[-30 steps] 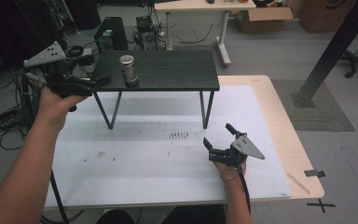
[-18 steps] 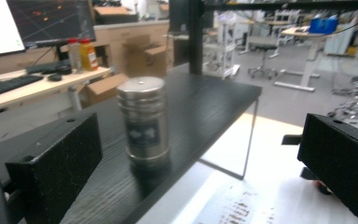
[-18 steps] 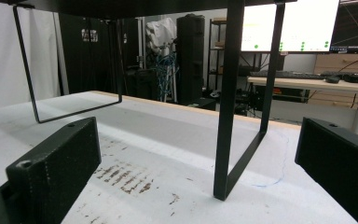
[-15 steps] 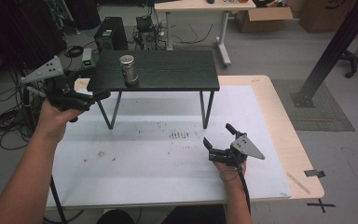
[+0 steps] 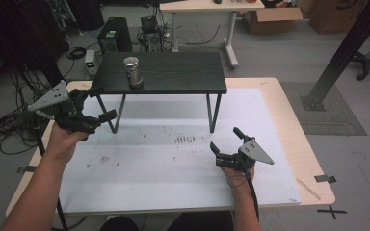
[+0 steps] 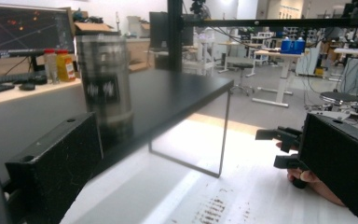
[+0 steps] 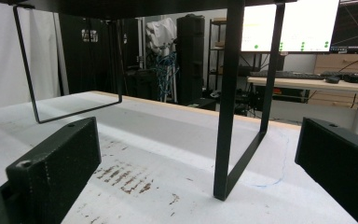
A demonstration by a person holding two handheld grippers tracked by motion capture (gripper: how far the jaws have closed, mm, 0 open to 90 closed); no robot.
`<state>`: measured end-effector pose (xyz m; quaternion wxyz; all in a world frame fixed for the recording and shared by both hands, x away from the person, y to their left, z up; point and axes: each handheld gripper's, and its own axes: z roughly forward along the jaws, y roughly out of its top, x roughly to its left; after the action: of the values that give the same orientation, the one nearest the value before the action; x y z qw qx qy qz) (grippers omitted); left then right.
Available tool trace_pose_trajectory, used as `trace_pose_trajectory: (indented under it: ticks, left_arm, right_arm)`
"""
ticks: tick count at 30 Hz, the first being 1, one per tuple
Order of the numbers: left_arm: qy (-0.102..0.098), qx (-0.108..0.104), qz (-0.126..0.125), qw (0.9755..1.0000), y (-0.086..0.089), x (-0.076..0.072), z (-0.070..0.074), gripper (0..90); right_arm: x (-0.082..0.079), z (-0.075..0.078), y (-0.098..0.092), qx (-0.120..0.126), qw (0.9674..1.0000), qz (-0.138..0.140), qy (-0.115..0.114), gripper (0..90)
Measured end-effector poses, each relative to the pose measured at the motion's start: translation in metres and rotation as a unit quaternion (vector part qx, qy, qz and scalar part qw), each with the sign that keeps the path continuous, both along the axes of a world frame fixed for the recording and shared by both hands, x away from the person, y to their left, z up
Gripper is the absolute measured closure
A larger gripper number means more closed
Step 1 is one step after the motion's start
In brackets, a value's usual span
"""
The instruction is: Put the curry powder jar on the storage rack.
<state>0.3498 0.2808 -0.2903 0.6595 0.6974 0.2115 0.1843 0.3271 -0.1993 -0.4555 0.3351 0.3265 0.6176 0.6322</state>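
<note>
A silver metal can (image 5: 133, 72) stands upright on the left part of a low black shelf (image 5: 183, 72) that rests on the white mat. My left gripper (image 5: 103, 102) is open and empty. It hovers off the shelf's front left corner, below and left of the can. From the left gripper view the can (image 6: 103, 84) is ahead on the shelf top (image 6: 182, 88), beyond my left jaw. My right gripper (image 5: 225, 138) rests open on the mat, just in front of the shelf's right legs. Its own view faces the black leg frame (image 7: 226, 102) with nothing between the jaws.
The white mat (image 5: 164, 163) covers a wooden table (image 5: 289, 115) and bears brown smudges (image 5: 185, 139) mid-table. Cables and a computer tower (image 5: 115, 33) lie on the floor behind the shelf. In the left gripper view the other hand's gripper (image 6: 284, 140) is at far right.
My left gripper has dropped and drawn back toward the near side, away from the shelf's left edge. The right gripper and the can have stayed put.
</note>
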Motion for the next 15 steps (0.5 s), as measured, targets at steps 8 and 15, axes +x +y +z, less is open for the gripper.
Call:
trace_pose_trajectory:
  ticks: [8,15]
  left_arm:
    - [0.002,-0.008,0.009,0.9999,0.001,-0.003,-0.026,0.2]
    - [0.004,-0.013,0.024,0.9996,0.005,-0.006,-0.047,0.2]
  right_arm:
    - [0.000,0.000,0.000,0.000,1.0000,0.000,0.000,0.0]
    - [0.000,0.000,0.000,0.001,1.0000,0.000,0.000,0.0]
